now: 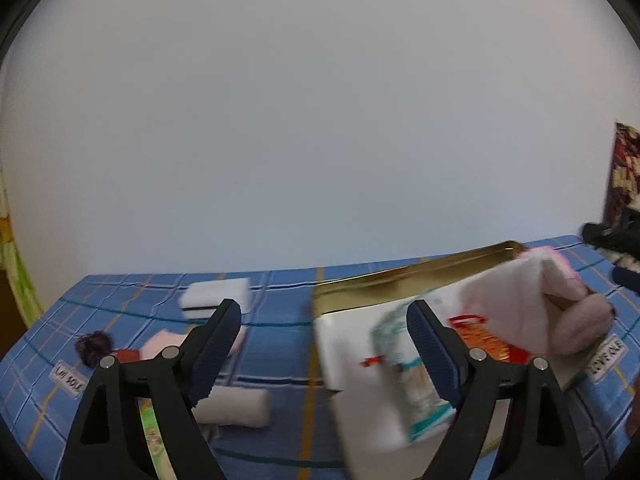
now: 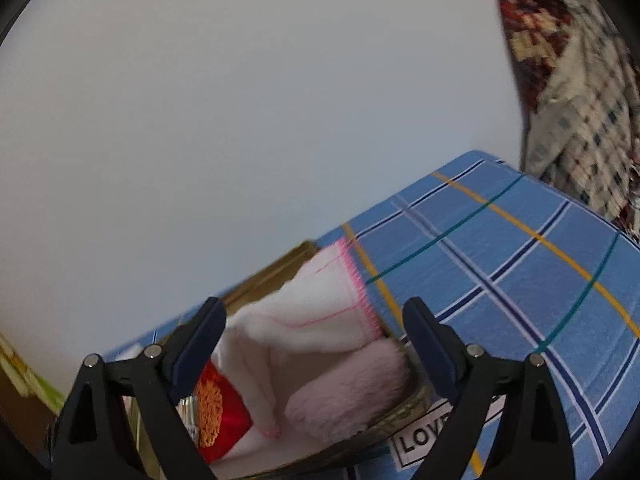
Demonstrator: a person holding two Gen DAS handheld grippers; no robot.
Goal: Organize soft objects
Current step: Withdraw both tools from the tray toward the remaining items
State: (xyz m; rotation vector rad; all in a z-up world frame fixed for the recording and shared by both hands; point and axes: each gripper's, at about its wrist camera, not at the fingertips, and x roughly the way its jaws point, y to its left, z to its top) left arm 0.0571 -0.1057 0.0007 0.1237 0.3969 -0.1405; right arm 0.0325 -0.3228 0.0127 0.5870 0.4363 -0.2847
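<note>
Both grippers, left gripper [image 1: 324,344] and right gripper [image 2: 316,344], hang with fingers spread wide and empty above the gold tin [image 2: 404,408]. In it slumps the pink-edged towel [image 2: 320,312], light, floppy, best pinched at a thick fold. Beyond, the blue checked bed [image 2: 520,264] meets a bare white wall [image 1: 320,120].

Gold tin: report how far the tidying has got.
Done: the gold tin already holds a pink-edged cloth, a fluffy pink item and a red packet. In hand: nothing; the left gripper and right gripper are both open and grip nothing. Left: a folded white towel, a rolled white towel and a dark fuzzy item lie loose on the blue sheet.
</note>
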